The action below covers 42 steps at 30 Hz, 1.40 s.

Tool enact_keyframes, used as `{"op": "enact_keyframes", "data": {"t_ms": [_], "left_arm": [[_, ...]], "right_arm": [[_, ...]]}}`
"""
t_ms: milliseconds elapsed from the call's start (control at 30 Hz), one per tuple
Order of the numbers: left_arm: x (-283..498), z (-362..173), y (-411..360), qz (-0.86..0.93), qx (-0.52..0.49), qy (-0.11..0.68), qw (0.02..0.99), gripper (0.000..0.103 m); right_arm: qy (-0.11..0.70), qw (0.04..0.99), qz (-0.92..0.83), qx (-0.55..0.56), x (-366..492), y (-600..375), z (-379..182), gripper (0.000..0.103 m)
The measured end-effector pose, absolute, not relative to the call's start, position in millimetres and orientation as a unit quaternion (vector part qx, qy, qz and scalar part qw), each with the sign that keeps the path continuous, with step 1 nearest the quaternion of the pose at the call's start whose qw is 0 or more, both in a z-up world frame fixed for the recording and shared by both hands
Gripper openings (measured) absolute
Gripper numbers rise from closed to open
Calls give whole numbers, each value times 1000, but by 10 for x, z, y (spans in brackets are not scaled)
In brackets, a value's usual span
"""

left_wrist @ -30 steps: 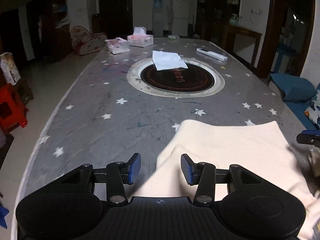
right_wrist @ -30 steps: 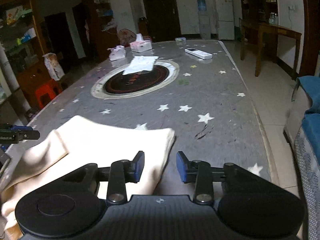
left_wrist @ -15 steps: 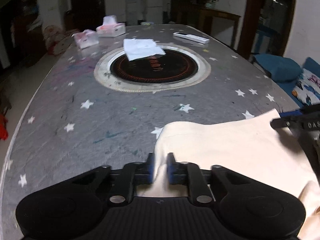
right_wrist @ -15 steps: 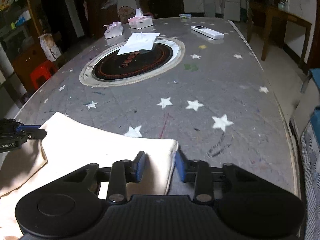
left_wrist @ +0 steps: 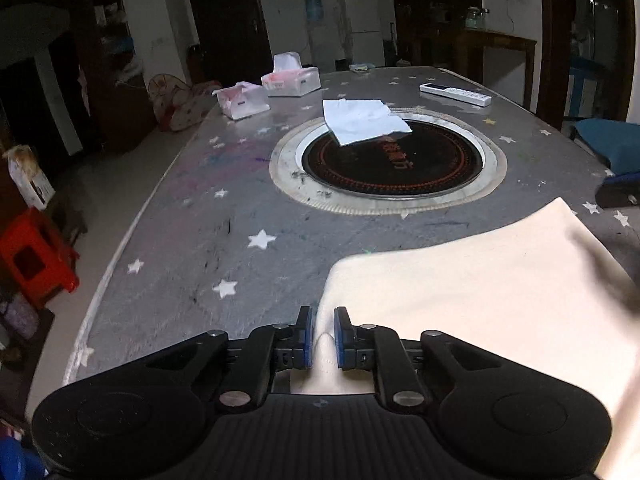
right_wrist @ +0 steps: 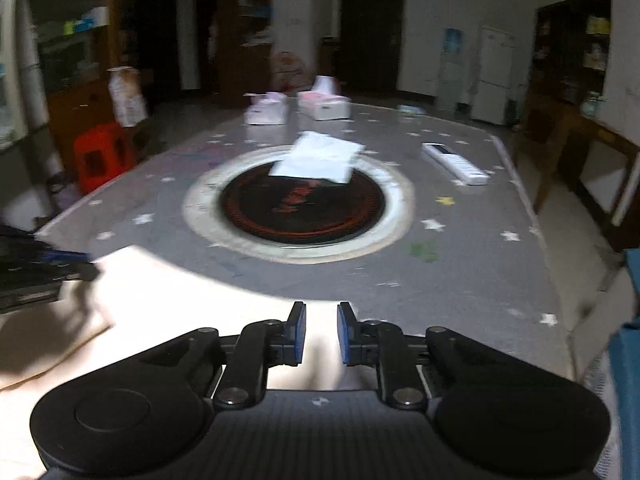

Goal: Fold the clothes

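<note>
Both my tongs, apart a second ago, now pinch one cream cloth garment (left_wrist: 472, 280): left tongs (left_wrist: 320, 338) its left edge, right tongs (right_wrist: 321, 334) its right; beyond them, two tissue boxes.

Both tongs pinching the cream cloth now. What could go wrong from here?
1. Left tongs hold only a thin pinch at the edge of the cream cloth; it might slip out.
2. Right tongs view is motion-blurred, so their hold on the cloth looks less certain.
</note>
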<state>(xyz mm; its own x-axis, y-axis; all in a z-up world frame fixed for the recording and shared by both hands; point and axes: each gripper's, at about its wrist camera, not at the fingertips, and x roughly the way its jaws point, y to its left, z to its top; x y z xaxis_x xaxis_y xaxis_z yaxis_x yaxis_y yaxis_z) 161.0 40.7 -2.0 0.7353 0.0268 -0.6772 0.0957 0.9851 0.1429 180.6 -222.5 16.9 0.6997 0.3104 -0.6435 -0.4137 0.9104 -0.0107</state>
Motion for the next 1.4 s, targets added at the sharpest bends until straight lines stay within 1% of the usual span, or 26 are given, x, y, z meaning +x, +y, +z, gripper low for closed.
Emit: {"op": "enact_keyframes", "data": {"t_ms": [200, 333, 433, 600, 733, 767, 833, 900, 933, 1167, 1333, 1367, 1400], "left_arm": [[1381, 211, 316, -43, 74, 335, 938, 16], [1274, 208, 134, -89, 61, 347, 932, 16], [1221, 121, -1, -113, 57, 362, 924, 16], [1173, -33, -109, -123, 56, 379, 915, 16], [1149, -102, -97, -119, 56, 388, 912, 16], [1142, -118, -90, -118, 56, 390, 911, 16], [1129, -136, -83, -118, 57, 389, 912, 16], [1129, -136, -89, -117, 58, 388, 912, 16], [1131, -139, -94, -117, 58, 388, 912, 17], [1098, -160, -124, -113, 67, 379, 916, 17], [1085, -177, -146, -109, 75, 372, 919, 19], [1080, -177, -150, -107, 78, 370, 919, 21], [1077, -178, -150, -105, 80, 369, 920, 26]], "right_arm": [[335, 881, 310, -122, 1097, -2089, 316, 18], [336, 844, 388, -155, 566, -1977, 359, 32], [343, 813, 435, -177, 219, -1838, 292, 33], [328, 804, 440, -230, -102, -1611, 53, 33], [328, 817, 419, -223, -106, -1527, -92, 30], [327, 822, 411, -220, -101, -1518, -115, 27], [327, 826, 405, -216, -118, -1544, -110, 8], [328, 825, 406, -215, -158, -1605, -69, 3], [329, 825, 407, -214, -177, -1635, -48, 2], [338, 814, 419, -219, -418, -1809, 90, 1], [367, 805, 419, -203, -566, -1890, -6, 2], [374, 804, 418, -199, -594, -1907, -28, 2], [379, 803, 417, -194, -620, -1929, -43, 3]]}}
